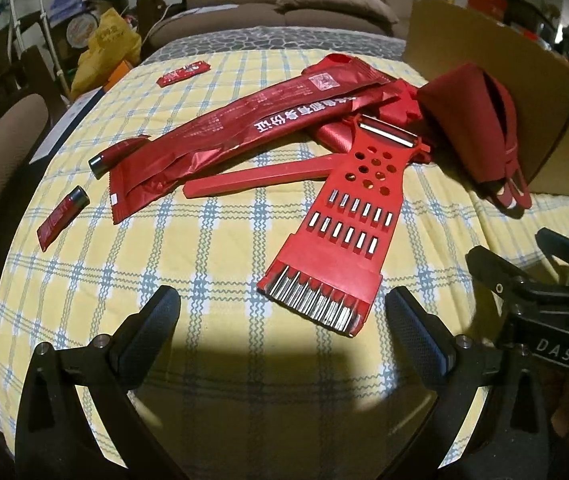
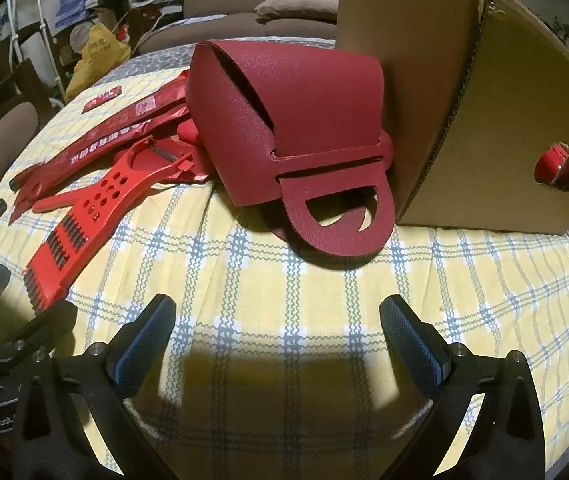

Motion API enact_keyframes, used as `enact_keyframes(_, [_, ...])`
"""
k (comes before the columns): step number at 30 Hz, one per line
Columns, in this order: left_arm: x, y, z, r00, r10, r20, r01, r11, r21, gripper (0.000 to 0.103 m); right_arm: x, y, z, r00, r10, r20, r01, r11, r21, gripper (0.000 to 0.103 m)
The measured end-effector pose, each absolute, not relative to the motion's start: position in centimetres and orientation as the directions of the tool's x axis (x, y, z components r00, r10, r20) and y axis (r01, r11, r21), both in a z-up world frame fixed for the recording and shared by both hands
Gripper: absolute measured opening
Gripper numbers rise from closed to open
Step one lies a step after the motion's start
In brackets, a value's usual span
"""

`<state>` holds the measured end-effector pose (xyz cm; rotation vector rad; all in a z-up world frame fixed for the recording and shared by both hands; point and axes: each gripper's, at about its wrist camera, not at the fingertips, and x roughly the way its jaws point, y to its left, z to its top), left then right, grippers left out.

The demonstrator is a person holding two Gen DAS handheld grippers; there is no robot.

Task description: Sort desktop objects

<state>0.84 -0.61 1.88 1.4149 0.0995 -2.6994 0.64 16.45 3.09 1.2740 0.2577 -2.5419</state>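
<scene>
A red grater with a peeler blade (image 1: 348,216) lies on the checked tablecloth (image 1: 188,256), just ahead of my open, empty left gripper (image 1: 280,312). Long red foil packets (image 1: 244,132), a red stick (image 1: 256,178), two batteries (image 1: 102,162) and small red packets (image 1: 58,224) lie behind and left. A dark red leather bag (image 2: 296,120) lies on its side against a cardboard box (image 2: 484,120), ahead of my open, empty right gripper (image 2: 276,320). The grater also shows in the right wrist view (image 2: 84,216). The right gripper shows at the right edge of the left wrist view (image 1: 544,280).
A red object (image 2: 556,168) shows through the box's handle hole. Brown sofa with cushion (image 1: 324,4) stands behind the table. A brown chair (image 1: 0,152) is at the left, with a yellow bag (image 1: 104,48) and clutter beyond.
</scene>
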Motion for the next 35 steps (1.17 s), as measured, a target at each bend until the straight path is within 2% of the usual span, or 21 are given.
enact_keyframes(35, [1.09, -0.65, 1.88, -0.574, -0.050, -0.817, 0.118, -0.993, -0.023, 0.103, 0.74, 16.45, 3.09, -0.570, -0.172, -0.804, 0.331, -0.943, -0.032, 0.103])
